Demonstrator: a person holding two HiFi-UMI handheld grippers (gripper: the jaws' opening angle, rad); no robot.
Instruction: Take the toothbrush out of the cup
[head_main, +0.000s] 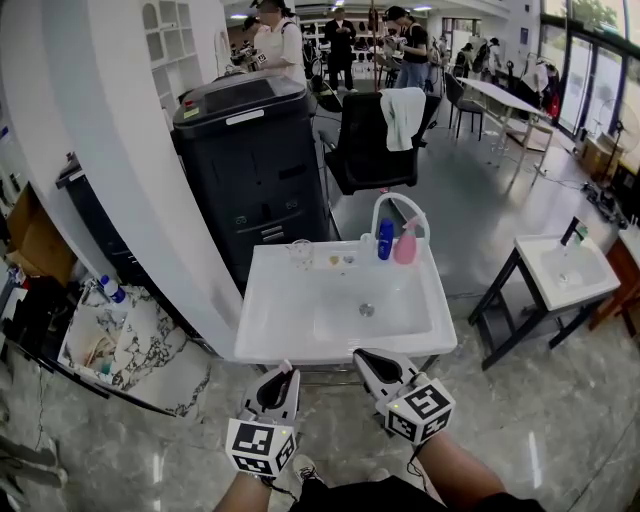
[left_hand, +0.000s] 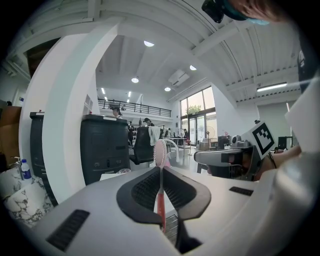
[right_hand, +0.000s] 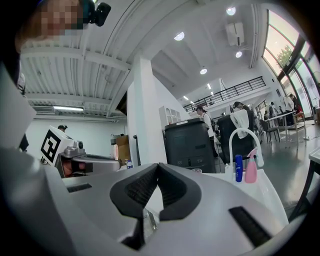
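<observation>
We hold the left gripper (head_main: 283, 372) just off the front edge of the white sink (head_main: 270, 340), towards its front left corner. Its jaws are clamped on the pink toothbrush (left_hand: 160, 200). In the left gripper view the handle runs up between the ribbed pads and the bristled head stands clear above the jaw tips.

The toothbrush is out of the clear cup (head_main: 301, 252), which stands well apart at the sink's back edge, left of centre.

Our right gripper (head_main: 365, 355) hovers beside the left one, over the front edge near its middle. Its own view shows its jaws pressed together with nothing between them.

A white faucet (head_main: 385, 205) arches over the back edge, with a blue bottle (head_main: 385, 240) and a pink bottle (head_main: 406, 245) side by side beneath it.
</observation>
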